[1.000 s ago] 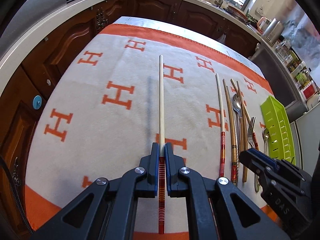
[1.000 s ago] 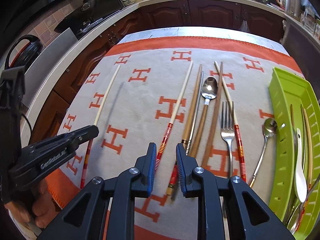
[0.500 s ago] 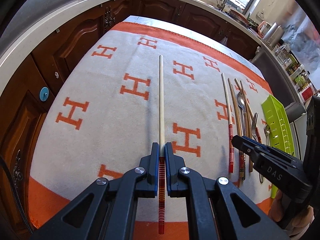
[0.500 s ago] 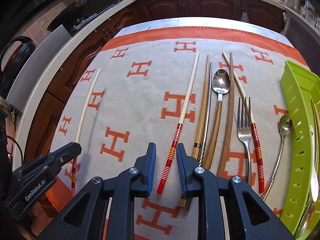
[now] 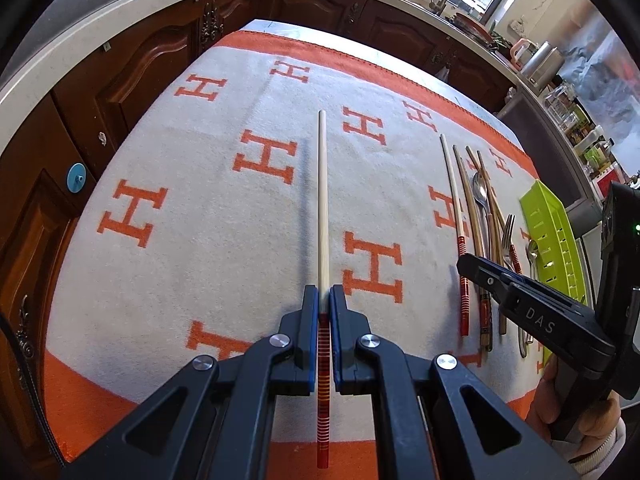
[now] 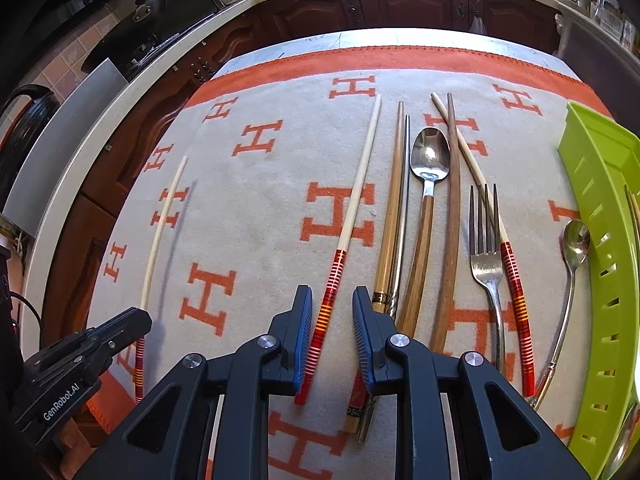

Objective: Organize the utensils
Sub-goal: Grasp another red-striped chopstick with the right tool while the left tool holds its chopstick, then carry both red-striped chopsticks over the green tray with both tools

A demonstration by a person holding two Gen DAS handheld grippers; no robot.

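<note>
My left gripper (image 5: 324, 300) is shut on a cream chopstick with a red striped handle (image 5: 322, 200), held above the blanket; it also shows in the right wrist view (image 6: 160, 232). My right gripper (image 6: 332, 300) is open, its jaws on either side of the red handle of a matching chopstick (image 6: 352, 216) that lies on the blanket. To its right lie brown chopsticks (image 6: 394, 208), a wooden-handled spoon (image 6: 428, 160), a fork (image 6: 486, 248), a third red-handled chopstick (image 6: 514, 296) and a small metal spoon (image 6: 574, 244).
A green slotted tray (image 6: 600, 208) stands at the right edge, with utensils in it. An orange-and-cream H-pattern blanket (image 5: 224, 216) covers the table. Dark wood cabinets (image 5: 120, 80) and a countertop run along the left and far sides.
My right gripper has moved forward and lower until its open jaws straddle the red handle of the lying chopstick. My left gripper has lifted slightly with its chopstick.
</note>
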